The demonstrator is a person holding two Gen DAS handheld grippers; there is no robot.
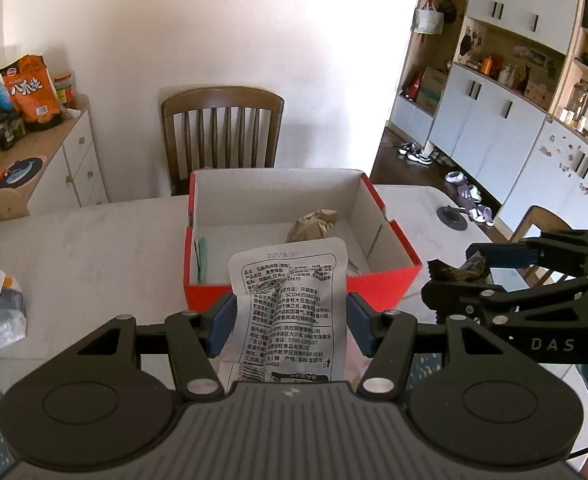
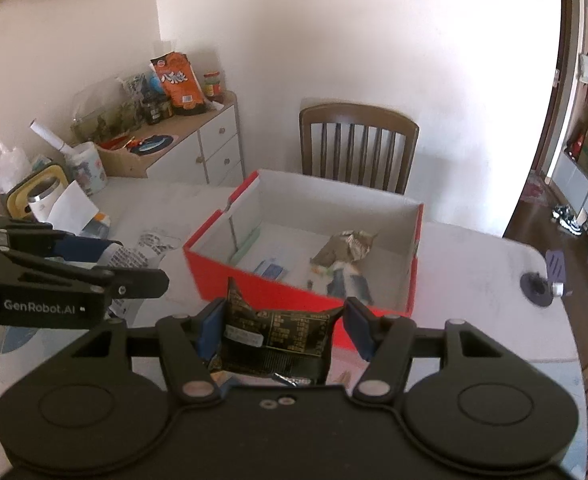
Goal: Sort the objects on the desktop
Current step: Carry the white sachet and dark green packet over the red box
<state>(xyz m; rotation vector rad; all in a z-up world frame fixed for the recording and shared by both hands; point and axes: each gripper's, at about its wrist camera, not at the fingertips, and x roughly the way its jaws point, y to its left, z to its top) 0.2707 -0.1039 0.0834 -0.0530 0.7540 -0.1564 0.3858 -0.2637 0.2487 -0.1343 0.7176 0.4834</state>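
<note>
A white table (image 1: 93, 240) holds an open red box (image 1: 394, 276) (crumpled wrappers inside). Just short of it, the left gripper (image 1: 289, 320) clamps a white printed snack packet (image 1: 289, 300); the right gripper (image 2: 279, 328) clamps a black packet (image 2: 277, 336).

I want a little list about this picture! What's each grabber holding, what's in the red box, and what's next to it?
left gripper: shut on a white snack packet with black print
right gripper: shut on a black snack packet
red box: open, white inside, on the white table
in the box: a crumpled brown wrapper, a green strip by the wall, a small blue-and-white packet
behind the box: a wooden chair
both packets: held in front of the box, not yet inside
</note>
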